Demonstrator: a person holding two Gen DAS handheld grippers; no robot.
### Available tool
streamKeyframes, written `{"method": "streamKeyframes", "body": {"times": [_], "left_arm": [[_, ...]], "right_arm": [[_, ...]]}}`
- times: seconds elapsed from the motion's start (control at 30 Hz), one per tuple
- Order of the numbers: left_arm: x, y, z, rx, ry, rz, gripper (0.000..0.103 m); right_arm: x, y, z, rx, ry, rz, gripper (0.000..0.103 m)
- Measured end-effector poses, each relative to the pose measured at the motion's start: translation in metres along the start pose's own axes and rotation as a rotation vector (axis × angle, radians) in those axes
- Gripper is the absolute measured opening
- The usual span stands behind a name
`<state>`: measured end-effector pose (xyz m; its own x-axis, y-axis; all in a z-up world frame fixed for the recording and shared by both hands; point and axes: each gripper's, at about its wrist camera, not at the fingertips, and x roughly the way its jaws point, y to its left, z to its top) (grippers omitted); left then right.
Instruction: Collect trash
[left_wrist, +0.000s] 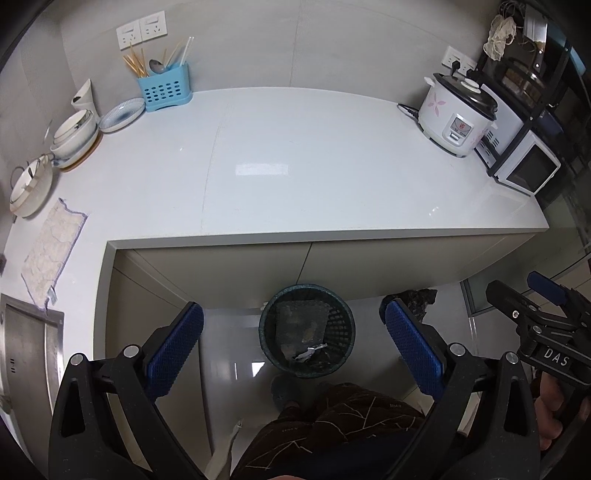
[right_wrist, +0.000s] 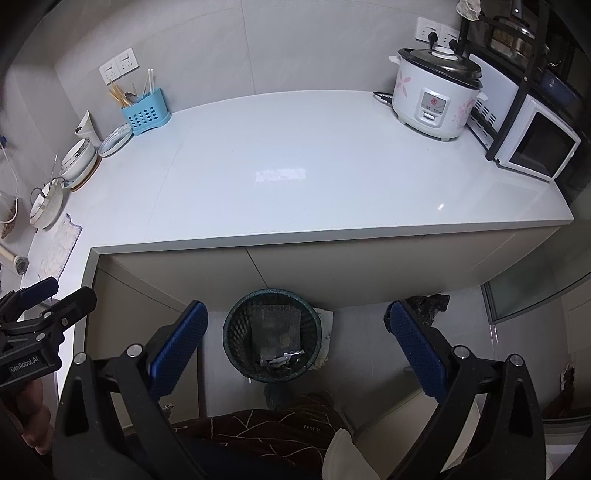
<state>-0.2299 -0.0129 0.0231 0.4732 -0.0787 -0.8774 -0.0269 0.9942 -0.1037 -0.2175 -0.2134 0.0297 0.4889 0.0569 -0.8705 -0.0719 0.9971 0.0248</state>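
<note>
- Left tongs (left_wrist: 293, 343): apart, empty, above the bin.
- Right tongs (right_wrist: 295, 343): apart, empty.
- Bin (left_wrist: 338, 325): on the floor, holding crumpled paper (left_wrist: 308, 352).
- Table (left_wrist: 295, 166): rice cooker (left_wrist: 456, 118) far right.

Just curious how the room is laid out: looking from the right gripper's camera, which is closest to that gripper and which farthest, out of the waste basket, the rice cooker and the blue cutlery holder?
1. Waste basket: on the floor, between the open fingers of the right gripper.
2. Rice cooker: far right of the counter.
3. Cutlery holder: back left, against the wall.

The last two are close to call.
</note>
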Motion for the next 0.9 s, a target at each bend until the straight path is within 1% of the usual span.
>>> {"method": "streamKeyframes", "body": {"times": [0.23,0.63,0.73,0.9], "left_arm": [[0.002,-0.002,-0.001,0.002,0.008,-0.006,0.097],[0.002,-0.008,-0.002,0.005,0.004,0.006,0.097],[0.003,-0.008,-0.002,0.007,0.012,-0.009,0.097],[0.005,-0.01,-0.004,0.005,0.015,0.002,0.097]], "right_arm": [[0.002,-0.003,-0.002,0.002,0.006,0.004,0.095],[0.002,-0.006,-0.005,0.004,0.007,0.004,0.095],[0.002,-0.005,-0.005,0.001,0.008,0.003,0.095],[0.003,-0.007,-0.005,-0.01,0.013,0.007,0.095]]}}
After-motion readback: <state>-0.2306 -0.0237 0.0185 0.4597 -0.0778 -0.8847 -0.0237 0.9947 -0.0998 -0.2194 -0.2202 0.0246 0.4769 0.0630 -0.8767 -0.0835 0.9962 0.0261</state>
